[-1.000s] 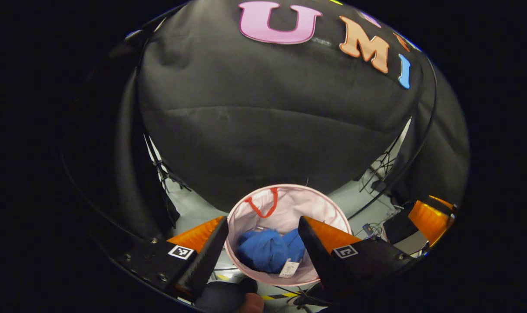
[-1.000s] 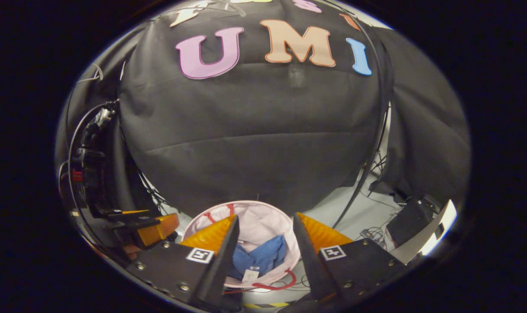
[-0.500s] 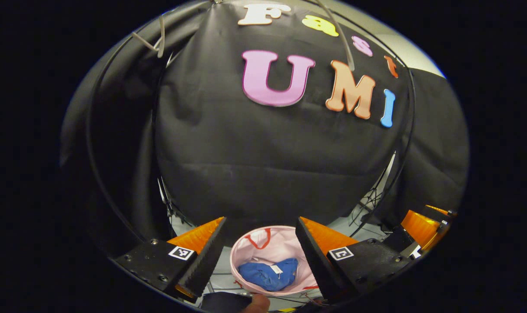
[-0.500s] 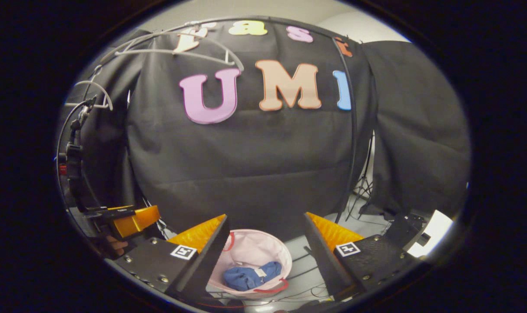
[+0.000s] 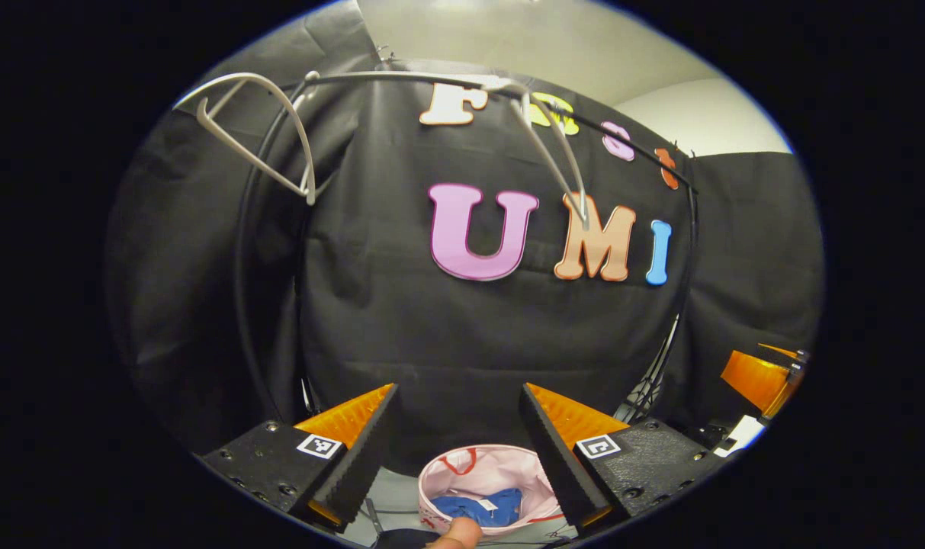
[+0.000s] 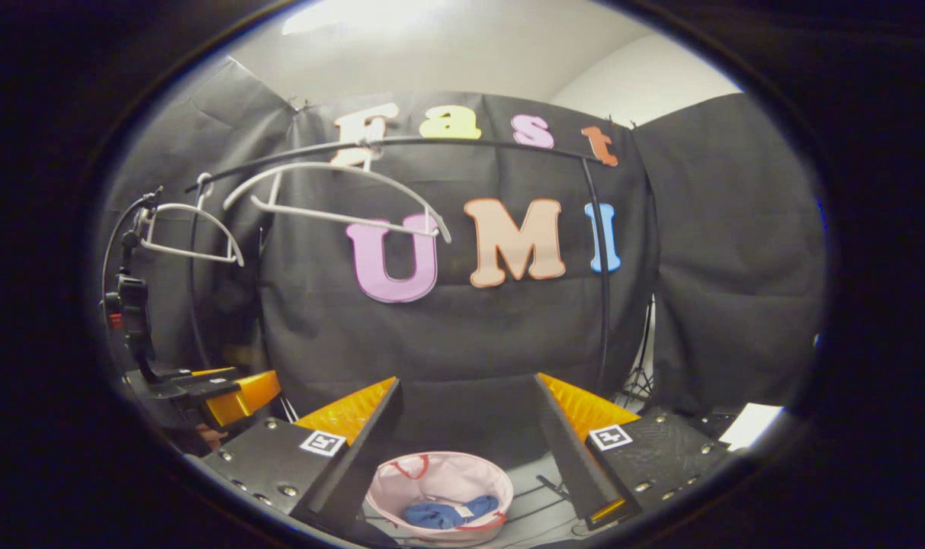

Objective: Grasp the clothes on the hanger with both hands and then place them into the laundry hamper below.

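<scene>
A blue garment [image 5: 477,507] [image 6: 445,512] lies crumpled inside the pink round hamper [image 5: 493,467] [image 6: 451,473] on the floor. Two bare white hangers [image 5: 260,149] [image 6: 340,194] hang from the black rail [image 5: 431,76] [image 6: 462,141]. My left gripper [image 5: 456,396] is open, raised well above the hamper, nothing between its fingers. My right gripper [image 6: 468,385] is open too, also high over the hamper and holding nothing. In the right gripper view the left gripper [image 6: 226,385] appears at the left; in the left gripper view the right gripper [image 5: 759,377] appears at the far right.
A black rack frame with a vertical post [image 6: 603,290] stands before the wall. Cables and stand legs [image 6: 637,381] lie on the pale floor at the right. A fingertip [image 5: 454,534] pokes in at the bottom of the left gripper view.
Both grippers have risen and tilted up away from the hamper, which now looks smaller and lower. The rail and the bare hangers have come into sight. The garment stays in the hamper.
</scene>
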A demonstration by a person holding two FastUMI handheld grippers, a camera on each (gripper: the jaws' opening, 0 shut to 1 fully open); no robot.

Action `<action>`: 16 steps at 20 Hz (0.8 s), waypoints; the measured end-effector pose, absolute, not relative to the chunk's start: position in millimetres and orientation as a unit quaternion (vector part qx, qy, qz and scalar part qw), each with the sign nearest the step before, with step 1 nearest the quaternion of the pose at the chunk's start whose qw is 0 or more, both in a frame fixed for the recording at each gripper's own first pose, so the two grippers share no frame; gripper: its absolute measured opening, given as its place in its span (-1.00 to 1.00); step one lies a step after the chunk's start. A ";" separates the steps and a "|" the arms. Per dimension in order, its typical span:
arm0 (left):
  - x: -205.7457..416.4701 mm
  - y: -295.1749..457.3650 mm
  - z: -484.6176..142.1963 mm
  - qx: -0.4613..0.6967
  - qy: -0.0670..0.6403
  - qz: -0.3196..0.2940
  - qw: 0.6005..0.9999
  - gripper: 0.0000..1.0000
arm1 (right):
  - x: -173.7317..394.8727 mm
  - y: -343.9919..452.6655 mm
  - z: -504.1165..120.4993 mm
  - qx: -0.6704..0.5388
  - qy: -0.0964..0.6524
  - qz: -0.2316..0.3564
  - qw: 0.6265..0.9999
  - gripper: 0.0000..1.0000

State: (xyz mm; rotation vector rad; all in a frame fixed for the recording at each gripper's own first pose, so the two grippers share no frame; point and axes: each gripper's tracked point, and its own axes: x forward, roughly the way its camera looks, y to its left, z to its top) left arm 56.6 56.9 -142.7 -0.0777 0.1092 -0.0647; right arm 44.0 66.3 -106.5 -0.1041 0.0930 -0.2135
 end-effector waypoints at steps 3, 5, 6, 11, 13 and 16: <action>42.6 58.4 -109.9 -0.040 0.032 -0.031 0.998 0.84 | 30.9 79.1 -78.8 -0.048 0.025 -0.089 0.995 1.00; 37.3 55.7 -94.2 -0.035 0.027 -0.031 0.999 0.84 | 24.1 82.2 -62.8 -0.048 0.010 -0.080 0.996 1.00; 35.5 54.2 -89.2 -0.032 0.030 -0.029 0.999 0.84 | 21.8 82.1 -57.8 -0.044 0.009 -0.075 0.996 0.96; 30.8 48.3 -60.5 -0.030 0.015 -0.009 0.999 0.86 | 22.5 64.8 -36.9 -0.044 -0.007 -0.067 0.997 1.00; 30.1 43.9 -48.8 -0.037 0.002 0.001 0.999 0.84 | 24.7 54.6 -32.9 -0.050 -0.010 -0.066 0.997 1.00; 30.8 31.0 -39.1 -0.051 -0.003 0.009 0.999 0.84 | 28.5 43.2 -28.2 -0.058 -0.018 -0.056 0.997 1.00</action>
